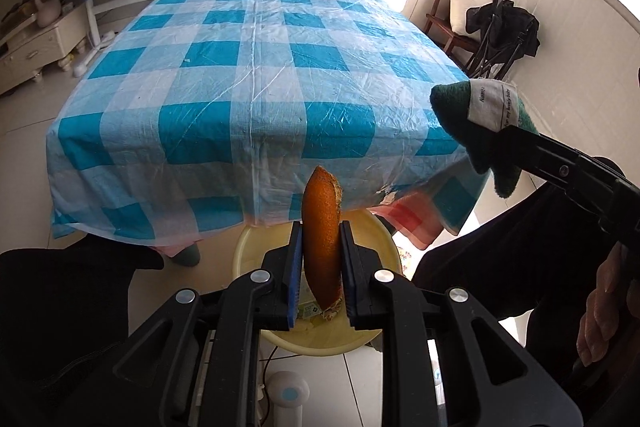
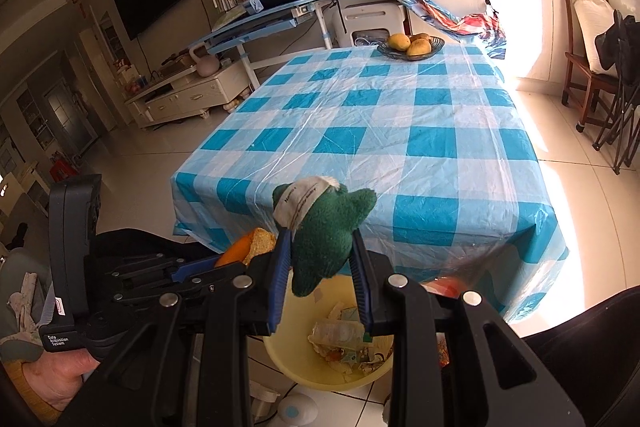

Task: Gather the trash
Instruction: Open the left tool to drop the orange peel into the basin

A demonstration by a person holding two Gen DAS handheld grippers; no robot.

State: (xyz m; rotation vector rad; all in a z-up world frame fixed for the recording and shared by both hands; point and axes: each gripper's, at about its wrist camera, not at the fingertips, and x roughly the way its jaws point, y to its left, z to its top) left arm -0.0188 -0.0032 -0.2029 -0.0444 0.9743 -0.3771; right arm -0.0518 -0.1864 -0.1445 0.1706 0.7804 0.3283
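Orange peel [image 1: 321,243] pinched in left tongs [image 1: 321,267] over yellow bin [image 1: 384,247] | right tongs [image 2: 320,267] pinching green cloth [image 2: 324,239]

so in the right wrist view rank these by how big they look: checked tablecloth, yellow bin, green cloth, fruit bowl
1. checked tablecloth
2. yellow bin, partly hidden by the gripper
3. green cloth, close to the camera, so it looks bigger than it is
4. fruit bowl, farthest away

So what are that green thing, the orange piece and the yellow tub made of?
The green thing looks like plush fabric: fuzzy matte nap, with a sewn-in white printed label. The orange piece seems to be citrus peel: pitted orange skin with a pale pithy edge. The yellow tub is probably plastic: smooth, evenly coloured, slightly glossy wall.
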